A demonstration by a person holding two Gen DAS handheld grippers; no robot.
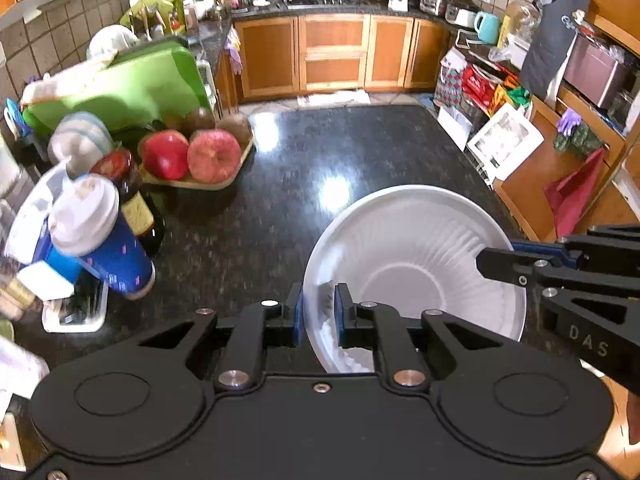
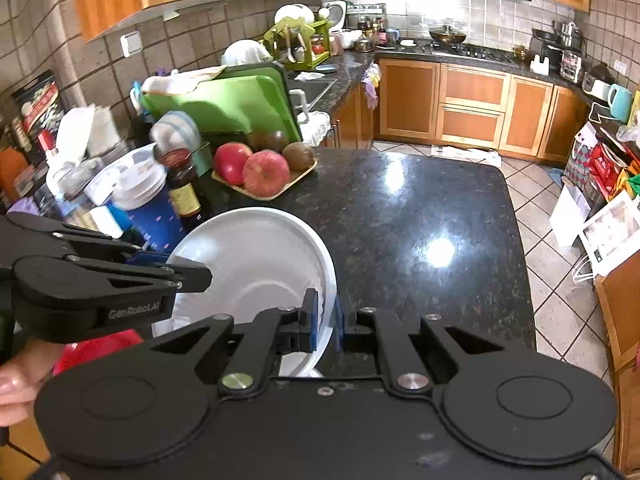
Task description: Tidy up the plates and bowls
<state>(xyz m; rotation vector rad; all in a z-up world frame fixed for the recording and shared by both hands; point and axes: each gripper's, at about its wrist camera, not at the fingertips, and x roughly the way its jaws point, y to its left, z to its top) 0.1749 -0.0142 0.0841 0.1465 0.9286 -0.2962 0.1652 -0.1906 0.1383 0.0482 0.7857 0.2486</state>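
Observation:
A white ribbed bowl is held tilted above the black granite counter. My left gripper is shut on the bowl's left rim, one blue pad on each side of the wall. My right gripper is shut on the bowl's right rim; the bowl also shows in the right wrist view. The right gripper also shows at the right edge of the left wrist view, and the left gripper at the left of the right wrist view. A red object lies under the bowl, mostly hidden.
A tray of apples and kiwis stands at the counter's left. A blue cup with a white lid, a dark bottle and green cutting boards crowd the left side. Bags and boxes stand on the floor right of the counter.

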